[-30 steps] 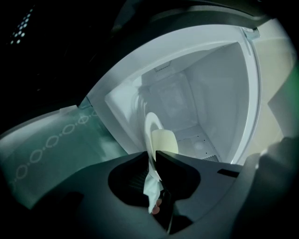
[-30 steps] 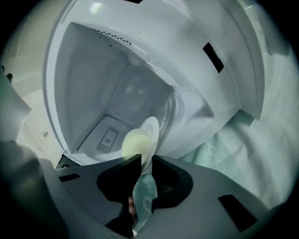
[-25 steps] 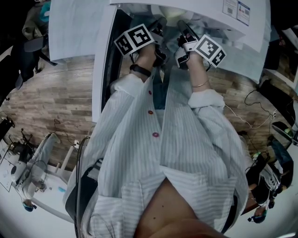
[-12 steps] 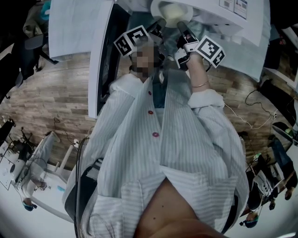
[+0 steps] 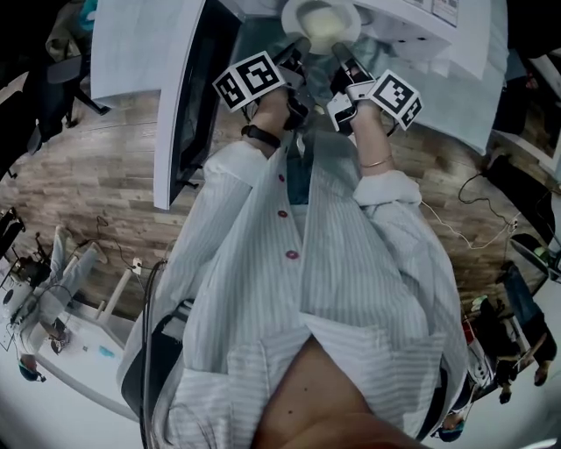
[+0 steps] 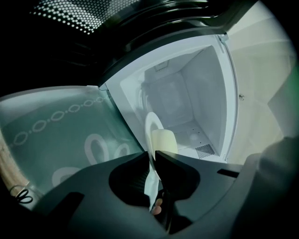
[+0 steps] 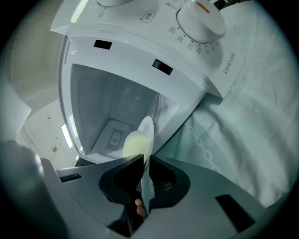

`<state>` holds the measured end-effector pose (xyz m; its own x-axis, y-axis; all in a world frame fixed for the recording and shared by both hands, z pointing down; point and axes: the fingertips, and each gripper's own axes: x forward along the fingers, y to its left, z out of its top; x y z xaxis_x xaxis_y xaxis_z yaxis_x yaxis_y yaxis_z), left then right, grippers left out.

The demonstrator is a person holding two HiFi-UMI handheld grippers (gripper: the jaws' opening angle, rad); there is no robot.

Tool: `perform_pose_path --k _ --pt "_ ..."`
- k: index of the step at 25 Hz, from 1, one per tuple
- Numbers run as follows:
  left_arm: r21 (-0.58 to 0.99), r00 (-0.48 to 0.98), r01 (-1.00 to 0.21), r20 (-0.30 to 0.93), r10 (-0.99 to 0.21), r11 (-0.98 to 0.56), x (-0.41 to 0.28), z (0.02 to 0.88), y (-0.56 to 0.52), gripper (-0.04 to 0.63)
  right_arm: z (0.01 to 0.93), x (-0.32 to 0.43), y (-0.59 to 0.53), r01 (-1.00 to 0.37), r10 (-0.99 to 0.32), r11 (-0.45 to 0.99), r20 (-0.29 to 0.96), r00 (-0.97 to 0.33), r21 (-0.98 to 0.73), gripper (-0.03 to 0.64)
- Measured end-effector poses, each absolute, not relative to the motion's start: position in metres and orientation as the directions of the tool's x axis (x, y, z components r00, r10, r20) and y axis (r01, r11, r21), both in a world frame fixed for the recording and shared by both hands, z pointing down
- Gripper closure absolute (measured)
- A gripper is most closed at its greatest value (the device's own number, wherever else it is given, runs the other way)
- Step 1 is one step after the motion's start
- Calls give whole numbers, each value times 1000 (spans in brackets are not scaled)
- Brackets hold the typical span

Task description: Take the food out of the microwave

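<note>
left gripper (image 6: pixel 153 158): nearly closed, pinched plate (image 6: pixel 150 125) rim | right gripper (image 7: pixel 145 161): closing onto opposite rim, rim between jaws | food (image 6: pixel 164 140): pale, sat on plate, hung between both grippers at mouth of open microwave (image 7: pixel 140 51), door (image 5: pixel 188 96) wide open

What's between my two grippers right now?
Head view: the white plate carrying pale food spans the gap. The left gripper pinches one rim edge; the right gripper, jaws closing, has the opposite rim between them.
</note>
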<state>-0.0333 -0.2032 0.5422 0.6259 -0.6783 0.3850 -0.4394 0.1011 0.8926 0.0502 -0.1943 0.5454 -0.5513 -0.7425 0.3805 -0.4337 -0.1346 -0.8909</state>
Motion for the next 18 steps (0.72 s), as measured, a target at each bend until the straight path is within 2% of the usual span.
perform_pose_path --k 18 --pt "890 584 -447 367 -724 91 -19 517 -153 546 524 65 -149 -353 -711 -93 310 -631 -931 563"
